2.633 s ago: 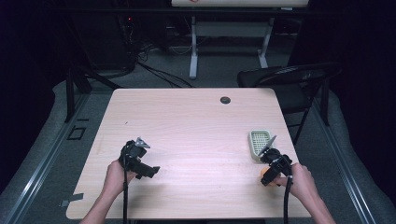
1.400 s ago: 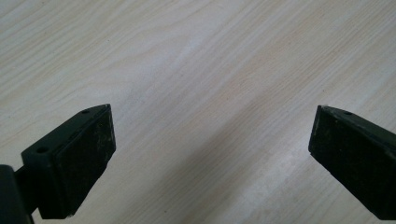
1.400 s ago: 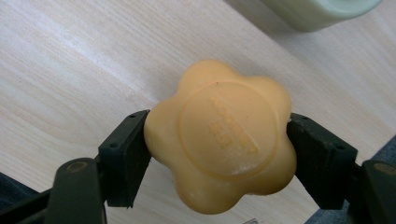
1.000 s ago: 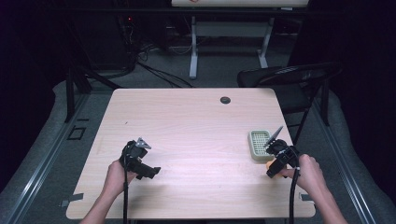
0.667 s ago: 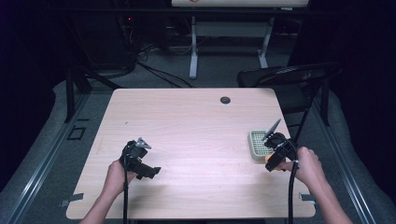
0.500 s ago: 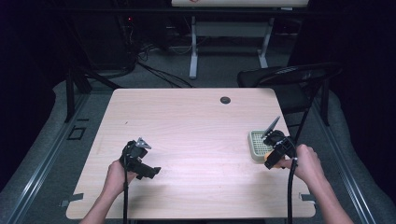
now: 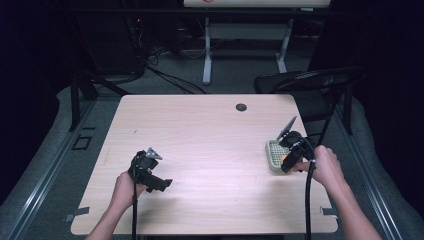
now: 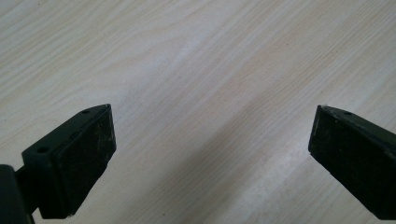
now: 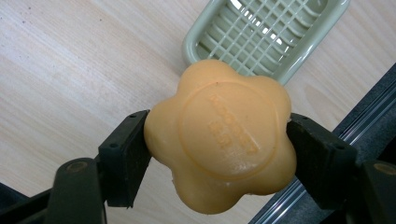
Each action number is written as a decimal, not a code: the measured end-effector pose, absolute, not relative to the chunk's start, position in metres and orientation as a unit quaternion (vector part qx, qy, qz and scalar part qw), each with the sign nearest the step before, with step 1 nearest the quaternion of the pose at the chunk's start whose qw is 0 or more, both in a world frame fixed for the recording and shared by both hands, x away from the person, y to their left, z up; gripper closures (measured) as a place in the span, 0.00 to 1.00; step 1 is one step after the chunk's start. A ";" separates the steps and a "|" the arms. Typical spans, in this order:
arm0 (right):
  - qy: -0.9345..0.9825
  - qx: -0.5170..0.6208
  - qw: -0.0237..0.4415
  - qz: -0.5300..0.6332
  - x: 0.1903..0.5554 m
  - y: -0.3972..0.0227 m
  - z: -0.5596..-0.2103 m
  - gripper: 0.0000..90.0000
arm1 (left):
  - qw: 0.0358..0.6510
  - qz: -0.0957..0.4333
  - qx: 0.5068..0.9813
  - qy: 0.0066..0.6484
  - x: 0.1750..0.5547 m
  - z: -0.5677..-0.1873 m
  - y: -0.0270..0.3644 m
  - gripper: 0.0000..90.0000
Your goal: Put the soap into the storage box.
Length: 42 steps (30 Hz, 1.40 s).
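The right claw (image 9: 219,140) grips an orange flower-shaped soap (image 9: 219,135), both pads pressed on its sides, and holds it in the air above the near end of the pale green soap dish (image 9: 266,32). The dish's slatted grid is bare. In the high view the dish (image 7: 273,152) lies at about four o'clock on the desk (image 7: 210,135), near its right edge. The left claw (image 8: 210,154) is spread wide with nothing between its pads, at about eight o'clock over bare wood.
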State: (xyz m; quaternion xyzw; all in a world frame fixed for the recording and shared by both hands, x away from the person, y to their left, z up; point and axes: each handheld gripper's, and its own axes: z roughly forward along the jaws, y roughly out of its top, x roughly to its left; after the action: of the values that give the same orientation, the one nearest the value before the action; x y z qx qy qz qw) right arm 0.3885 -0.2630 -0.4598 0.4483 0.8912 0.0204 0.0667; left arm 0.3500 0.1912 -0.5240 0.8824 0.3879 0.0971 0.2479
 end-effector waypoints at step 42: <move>0.874 0.476 0.080 0.046 0.429 -0.262 -0.476 0.29 | 0.247 0.095 0.884 0.386 0.350 -0.525 0.191 0.01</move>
State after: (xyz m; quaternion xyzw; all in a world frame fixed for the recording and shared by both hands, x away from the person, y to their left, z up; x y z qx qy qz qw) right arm 0.4290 -0.2620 -0.4757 0.4762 0.8745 0.0464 0.0798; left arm 0.3500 0.1907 -0.5245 0.8836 0.3863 0.0951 0.2470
